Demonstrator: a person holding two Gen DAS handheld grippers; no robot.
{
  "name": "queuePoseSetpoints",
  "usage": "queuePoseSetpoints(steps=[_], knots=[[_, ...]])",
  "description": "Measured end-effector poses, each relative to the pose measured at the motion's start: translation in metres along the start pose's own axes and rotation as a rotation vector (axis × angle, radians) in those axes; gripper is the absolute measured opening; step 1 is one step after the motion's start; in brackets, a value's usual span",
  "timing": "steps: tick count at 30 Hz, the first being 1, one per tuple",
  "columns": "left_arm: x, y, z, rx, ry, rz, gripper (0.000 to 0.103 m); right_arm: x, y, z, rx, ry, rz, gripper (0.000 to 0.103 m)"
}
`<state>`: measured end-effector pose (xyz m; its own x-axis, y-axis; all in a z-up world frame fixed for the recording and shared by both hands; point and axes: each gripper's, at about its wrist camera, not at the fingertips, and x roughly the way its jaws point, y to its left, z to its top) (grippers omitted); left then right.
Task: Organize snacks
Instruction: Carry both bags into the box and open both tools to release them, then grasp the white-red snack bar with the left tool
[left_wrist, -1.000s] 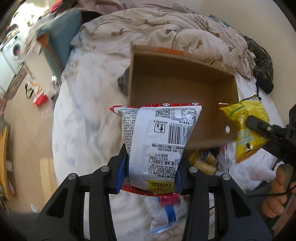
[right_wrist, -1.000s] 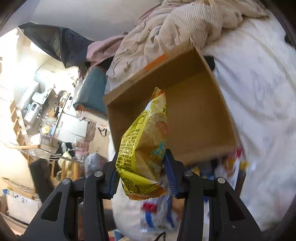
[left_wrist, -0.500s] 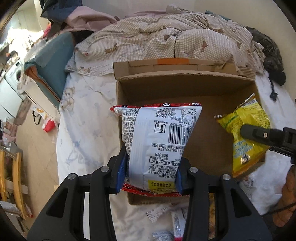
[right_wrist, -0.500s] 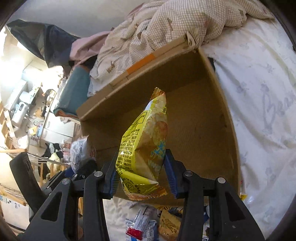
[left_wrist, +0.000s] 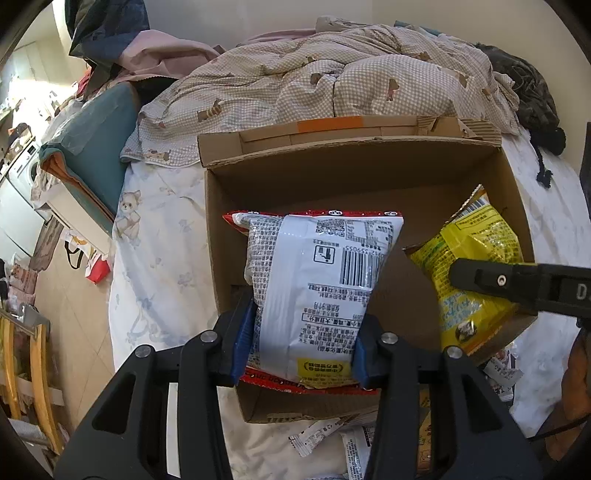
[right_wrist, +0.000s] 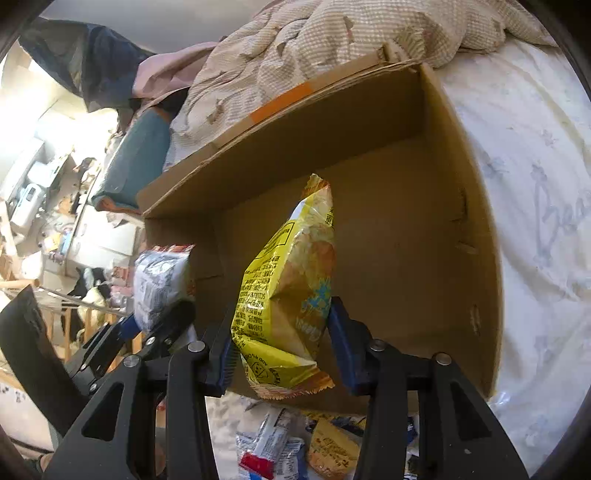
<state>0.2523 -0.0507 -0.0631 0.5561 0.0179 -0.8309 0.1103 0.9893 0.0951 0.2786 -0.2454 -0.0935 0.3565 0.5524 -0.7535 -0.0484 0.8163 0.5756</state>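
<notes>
Two snack bags poised over an open cardboard box on a bed

Loading appears under way. The left gripper pinches a white-and-red packet by its lower sides, long axis running away from the camera, top seam toward the box's far wall. The right gripper clamps a yellow bag likewise upright. Next, judging by position: lower and release inside. Loose sachets lie outside.

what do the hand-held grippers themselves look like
Both the left hand-held gripper and the right hand-held gripper are matte black frames with triangular cut-outs, silver round screw heads and blue pads on the inner faces of the fingers.
</notes>
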Motion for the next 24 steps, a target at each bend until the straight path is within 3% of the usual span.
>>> queuePoseSetpoints(steps=[4, 6, 8, 11, 15, 24], knots=[[0.000, 0.002, 0.000, -0.019, 0.001, -0.013, 0.044, -0.006, -0.008, 0.001, 0.024, -0.044, -0.050, 0.048], [-0.001, 0.005, 0.000, -0.039, 0.010, -0.035, 0.055, -0.007, -0.009, 0.002, 0.027, -0.053, -0.056, 0.052], [-0.002, 0.007, 0.000, -0.061, 0.009, -0.049, 0.071, -0.008, -0.010, 0.003, 0.029, -0.061, -0.063, 0.063], [-0.006, 0.010, 0.000, -0.079, 0.000, -0.066, 0.087, -0.013, -0.008, 0.004, 0.026, -0.090, -0.080, 0.076], [-0.011, 0.011, -0.001, -0.081, -0.019, -0.065, 0.087, -0.020, -0.004, 0.005, 0.001, -0.119, -0.106, 0.083], [-0.023, 0.021, -0.007, -0.109, -0.036, -0.063, 0.087, -0.038, 0.005, -0.003, -0.027, -0.133, -0.082, 0.084]])
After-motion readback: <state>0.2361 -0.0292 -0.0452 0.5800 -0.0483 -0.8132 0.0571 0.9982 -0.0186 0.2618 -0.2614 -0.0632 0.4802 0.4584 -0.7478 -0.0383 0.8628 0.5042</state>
